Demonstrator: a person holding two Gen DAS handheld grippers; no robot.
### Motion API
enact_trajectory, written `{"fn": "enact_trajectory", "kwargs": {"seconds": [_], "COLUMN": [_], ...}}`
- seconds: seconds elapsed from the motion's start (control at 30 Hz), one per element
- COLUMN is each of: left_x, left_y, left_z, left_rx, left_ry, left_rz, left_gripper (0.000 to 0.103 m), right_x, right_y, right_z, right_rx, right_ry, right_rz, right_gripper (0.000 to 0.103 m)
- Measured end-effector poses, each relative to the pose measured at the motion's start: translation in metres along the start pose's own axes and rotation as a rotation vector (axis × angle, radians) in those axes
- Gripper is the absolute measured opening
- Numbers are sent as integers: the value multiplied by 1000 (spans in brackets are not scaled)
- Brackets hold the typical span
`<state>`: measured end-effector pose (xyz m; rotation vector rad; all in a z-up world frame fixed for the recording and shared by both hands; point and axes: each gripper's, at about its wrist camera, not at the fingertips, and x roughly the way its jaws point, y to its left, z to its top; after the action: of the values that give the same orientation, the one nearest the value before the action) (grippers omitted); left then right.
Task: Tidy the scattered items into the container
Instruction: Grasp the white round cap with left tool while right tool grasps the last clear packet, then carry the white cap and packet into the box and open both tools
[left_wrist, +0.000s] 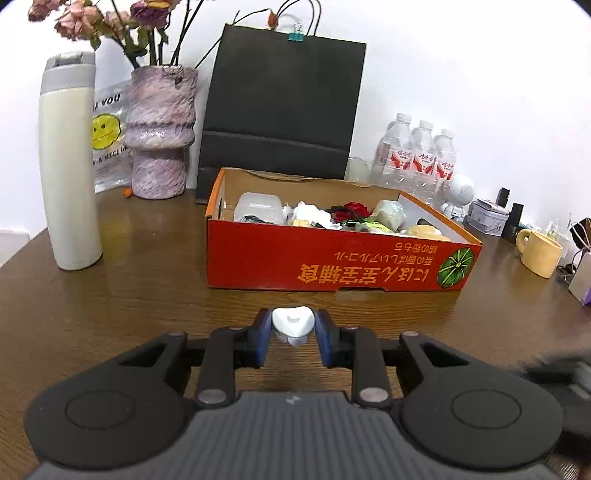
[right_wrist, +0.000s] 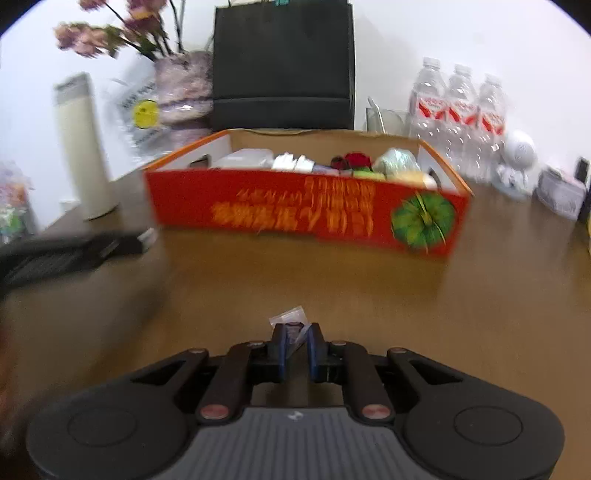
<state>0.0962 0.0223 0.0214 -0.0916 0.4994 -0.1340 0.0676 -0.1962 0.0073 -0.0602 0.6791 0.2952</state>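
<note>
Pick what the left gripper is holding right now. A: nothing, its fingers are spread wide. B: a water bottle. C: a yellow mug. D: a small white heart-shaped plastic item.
D: in the left wrist view, the left gripper has its blue pads closed against both sides of a small white heart-shaped plastic item, held above the wooden table in front of the red cardboard box.

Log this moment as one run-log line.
left gripper: shut on white heart-shaped item | right gripper: shut on clear packet | red box: part filled | both short of box
</note>
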Motion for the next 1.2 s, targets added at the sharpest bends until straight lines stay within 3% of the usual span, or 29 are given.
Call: {"fn": "enact_trajectory", "kwargs": {"seconds": [0.13, 0.23, 0.33, 0.43, 0.53, 0.57, 0.6, 0.77, 0.93, 1.0, 1.1, 1.2], "left_x": [-2, -26, -60, -87, -106, -109, -113, -125, -147, -162, -177, -173], "left_y": [-8, -15, -21, -22, -18, -16, -15, -24, -51, -62, -75, -76], "left_z": [-4, -11, -27, -42, -47, -47, -47, -38, -29, -24, -15, -6], "left_rx": [36, 17, -14, 0, 2, -1, -1, 6, 46, 71, 110, 112], "left_ry": [3, -12, -11, 19, 24, 21, 17, -22, -77, -126, -202, -216], "left_rz": [24, 15, -8, -7, 36, 50, 59, 41, -31, -55, -68, -74], "left_gripper": [26, 26, 26, 26, 26, 26, 26, 26, 26, 26, 26, 26], "right_x": [-49, -68, -75, -71, -60, -59, -59, -72, -121, -142, -161, -162], "right_y": [-4, -4, -4, -1, 4, 4, 6, 12, 5, -1, 1, -1], "right_z": [-36, -50, -50, -47, -47, -47, -47, -49, -32, -23, -11, 3], "right_rx": [56, 45, 9, -52, -74, -69, -74, -81, -27, 26, 28, 19], "right_ry": [3, 16, 8, 2, 11, 2, 0, -10, -177, -255, -353, -386], "right_rz": [25, 30, 42, 54, 47, 43, 31, 33, 33, 71, 63, 64], "right_gripper": [11, 17, 39, 40, 36, 17, 15, 14, 14, 14, 14, 14]}}
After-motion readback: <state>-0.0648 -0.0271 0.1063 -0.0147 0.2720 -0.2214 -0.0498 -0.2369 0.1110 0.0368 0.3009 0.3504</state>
